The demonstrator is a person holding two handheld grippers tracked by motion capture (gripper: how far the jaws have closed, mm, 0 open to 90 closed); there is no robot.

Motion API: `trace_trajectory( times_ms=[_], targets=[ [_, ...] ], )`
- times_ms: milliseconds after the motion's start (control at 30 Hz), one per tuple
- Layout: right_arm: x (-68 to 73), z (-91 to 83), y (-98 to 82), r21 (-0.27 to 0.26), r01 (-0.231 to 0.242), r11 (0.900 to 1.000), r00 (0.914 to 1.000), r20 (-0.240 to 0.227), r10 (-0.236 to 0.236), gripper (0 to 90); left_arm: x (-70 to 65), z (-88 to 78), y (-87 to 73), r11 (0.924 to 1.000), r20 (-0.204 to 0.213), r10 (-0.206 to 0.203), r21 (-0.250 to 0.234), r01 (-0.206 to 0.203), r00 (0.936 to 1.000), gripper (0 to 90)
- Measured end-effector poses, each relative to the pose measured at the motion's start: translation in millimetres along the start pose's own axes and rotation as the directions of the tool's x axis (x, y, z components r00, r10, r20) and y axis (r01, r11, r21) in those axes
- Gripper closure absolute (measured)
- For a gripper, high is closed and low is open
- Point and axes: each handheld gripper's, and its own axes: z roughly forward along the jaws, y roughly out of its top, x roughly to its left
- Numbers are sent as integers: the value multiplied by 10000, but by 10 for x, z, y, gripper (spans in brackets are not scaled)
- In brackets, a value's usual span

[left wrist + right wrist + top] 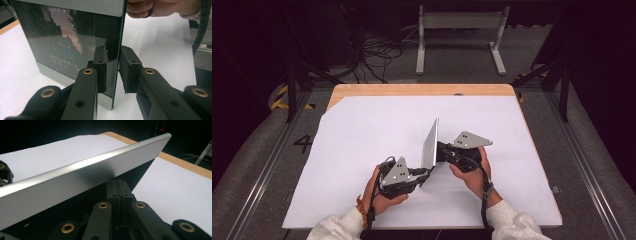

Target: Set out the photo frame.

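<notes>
A thin silver tablet (430,145) stands on edge, leaning, in the middle of the white sheet (352,150). Its dark glass face (70,45) is turned to the left and its plain silver back (75,182) to the right. My left gripper (426,174) straddles the tablet's near lower corner. In the left gripper view (115,67) one pad lies on the glass and the other sits against the back. My right gripper (441,150) is on the tablet's back side with its jaws shut together (117,192) and nothing between them, just under the silver panel.
The white sheet covers most of a wooden table whose bare edge (412,90) shows at the far side. The hand holding the right gripper (160,7) is close behind the tablet. Beyond the table, cables (377,55) and a white stand (459,30) are on the floor.
</notes>
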Motion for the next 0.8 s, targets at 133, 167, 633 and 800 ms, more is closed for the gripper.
trace_trajectory(
  times_ms=[133, 167, 633, 800],
  targets=[
    [-4, 7, -1, -30, -14, 10000, 10000, 21, 15, 897, 0, 7, 1, 10000, 6, -3, -15, 3, 10000, 764],
    [-6, 7, -1, -33, -15, 10000, 10000, 19, 16, 893, 0, 7, 1, 10000, 11, 13, -14, -13, 10000, 764],
    [-35, -14, -26, -28, -129, 9999, 9999, -46, 129, 900, 17, -8, -43, 9990, 288, 167, 407, -179, 9994, 845],
    [-16, 4, -4, -89, -119, 9999, 9999, -71, 118, 900, 2, 12, -35, 9992, 286, 138, 366, -148, 9995, 841]
  ],
)
